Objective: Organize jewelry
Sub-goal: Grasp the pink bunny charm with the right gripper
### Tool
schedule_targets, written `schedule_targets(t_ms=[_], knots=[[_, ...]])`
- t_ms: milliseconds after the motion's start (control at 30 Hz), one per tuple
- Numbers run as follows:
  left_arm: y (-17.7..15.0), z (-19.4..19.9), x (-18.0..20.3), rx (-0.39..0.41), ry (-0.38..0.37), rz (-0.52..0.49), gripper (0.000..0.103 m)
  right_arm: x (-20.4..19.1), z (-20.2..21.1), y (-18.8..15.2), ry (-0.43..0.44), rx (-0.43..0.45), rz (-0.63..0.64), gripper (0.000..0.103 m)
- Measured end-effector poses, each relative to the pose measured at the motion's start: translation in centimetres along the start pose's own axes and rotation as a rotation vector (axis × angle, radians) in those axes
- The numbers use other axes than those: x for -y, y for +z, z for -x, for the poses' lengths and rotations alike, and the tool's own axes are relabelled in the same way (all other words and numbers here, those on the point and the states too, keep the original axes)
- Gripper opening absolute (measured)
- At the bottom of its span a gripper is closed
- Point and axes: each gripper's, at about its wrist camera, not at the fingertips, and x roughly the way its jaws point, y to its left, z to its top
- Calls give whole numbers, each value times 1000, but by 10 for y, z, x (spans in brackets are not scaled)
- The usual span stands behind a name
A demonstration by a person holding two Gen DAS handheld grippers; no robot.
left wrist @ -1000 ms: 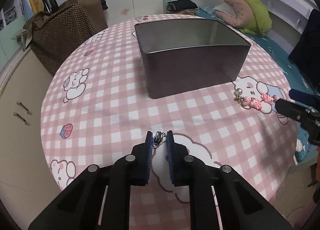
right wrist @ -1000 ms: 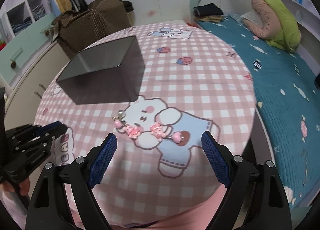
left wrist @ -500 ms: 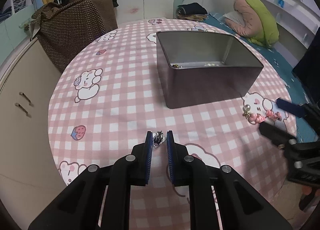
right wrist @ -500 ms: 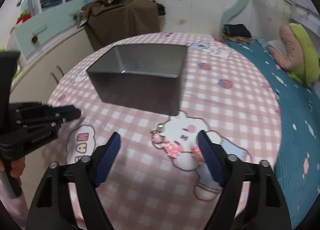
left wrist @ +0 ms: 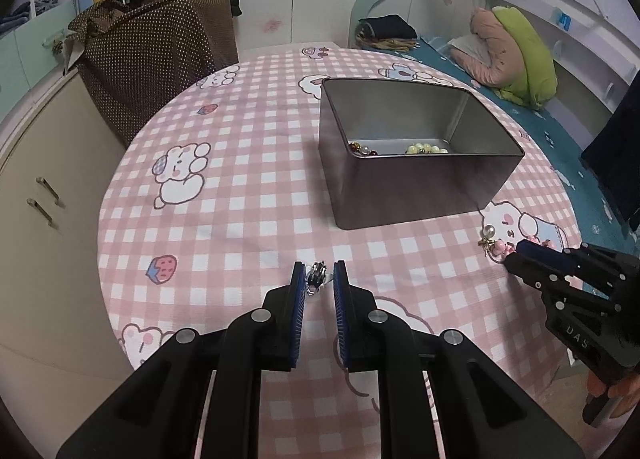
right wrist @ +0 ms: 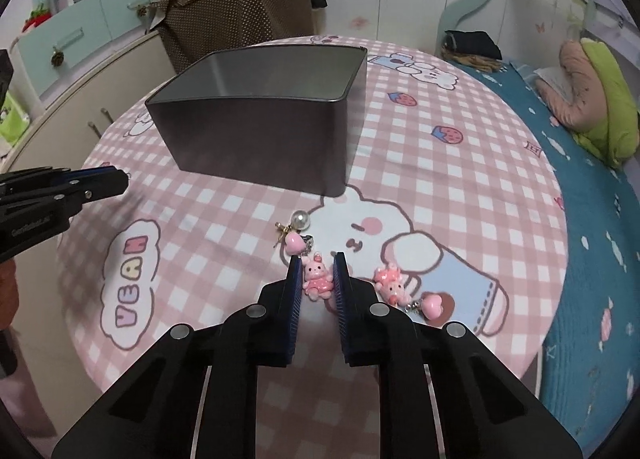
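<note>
My left gripper [left wrist: 319,277] is shut on a small silver clasp piece [left wrist: 317,274] and holds it above the pink checked tablecloth, short of the grey metal tin [left wrist: 416,187]. The tin holds bead jewelry [left wrist: 426,148]. My right gripper [right wrist: 317,274] has closed around a pink bunny charm [right wrist: 317,279] of a charm bracelet lying on the cloth, with a pearl [right wrist: 300,219], a pink heart [right wrist: 295,244] and a second bunny [right wrist: 389,283]. In the left wrist view the right gripper [left wrist: 524,255] sits at the bracelet [left wrist: 494,245].
The tin [right wrist: 264,139] stands mid-table, open at the top. A brown dotted bag [left wrist: 160,59] stands behind the round table. A cabinet [left wrist: 36,219] is at the left and a teal bed [right wrist: 600,179] at the right.
My right gripper moved in and narrowed from wide open to closed around the pink bunny charm. My left gripper rose with the clasp, so the inside of the tin came into view.
</note>
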Motion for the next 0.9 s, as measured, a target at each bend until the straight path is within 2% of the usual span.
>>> schedule_targets(t_ms=[433, 900], knots=[[1, 5, -2, 11, -34, 37, 13, 11, 15, 8, 69, 32, -91, 17], [21, 24, 7, 67, -78, 24, 13, 13, 44, 35, 54, 133, -91, 17]])
